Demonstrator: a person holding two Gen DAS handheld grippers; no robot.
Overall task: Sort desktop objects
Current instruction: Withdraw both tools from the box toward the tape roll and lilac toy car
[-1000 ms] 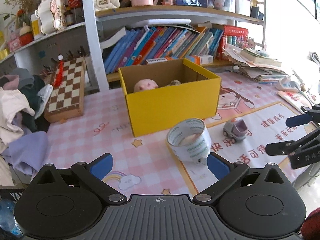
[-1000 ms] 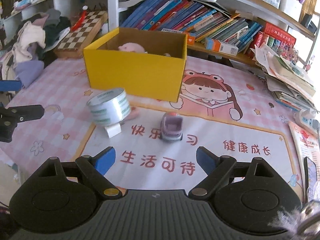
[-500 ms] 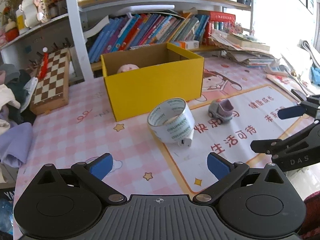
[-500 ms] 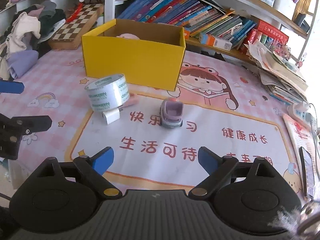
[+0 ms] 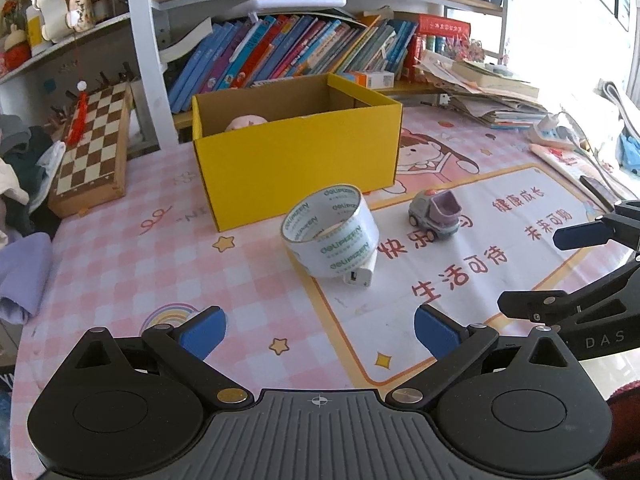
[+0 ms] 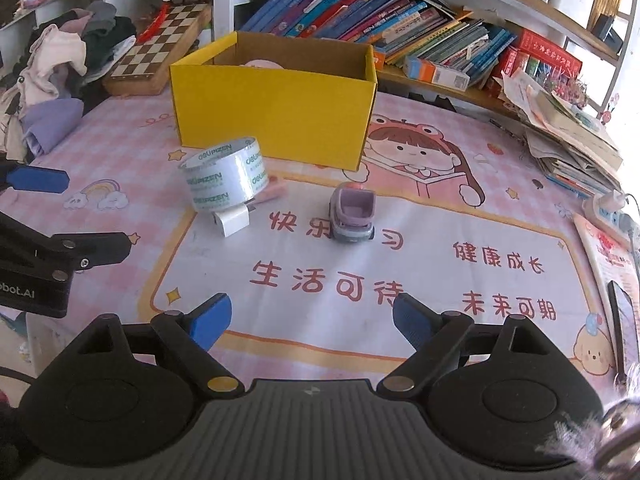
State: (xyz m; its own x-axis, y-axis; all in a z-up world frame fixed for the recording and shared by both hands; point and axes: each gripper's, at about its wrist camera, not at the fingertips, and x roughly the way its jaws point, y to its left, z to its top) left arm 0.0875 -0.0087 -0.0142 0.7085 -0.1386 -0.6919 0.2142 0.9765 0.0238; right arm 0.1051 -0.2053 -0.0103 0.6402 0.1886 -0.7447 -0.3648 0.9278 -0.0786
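While both pairs of jaws stand wide apart with nothing between them, the left gripper (image 5: 319,330) hovers over the pink checked tabletop (image 5: 120,264) and the right gripper (image 6: 312,314) over the printed white mat (image 6: 440,240). Ahead of the left gripper, a roll of clear tape (image 5: 330,230) rests tilted on a small white charger block (image 5: 360,277). Just to its right, apart from it, a little grey and purple toy truck (image 6: 353,213) stands on the mat, straight ahead of the right gripper. Behind both sits an open yellow box (image 5: 296,160) with a pink soft thing (image 5: 246,122) inside. A chessboard (image 5: 94,148) lies further left, and books (image 5: 288,50) line the shelf behind.
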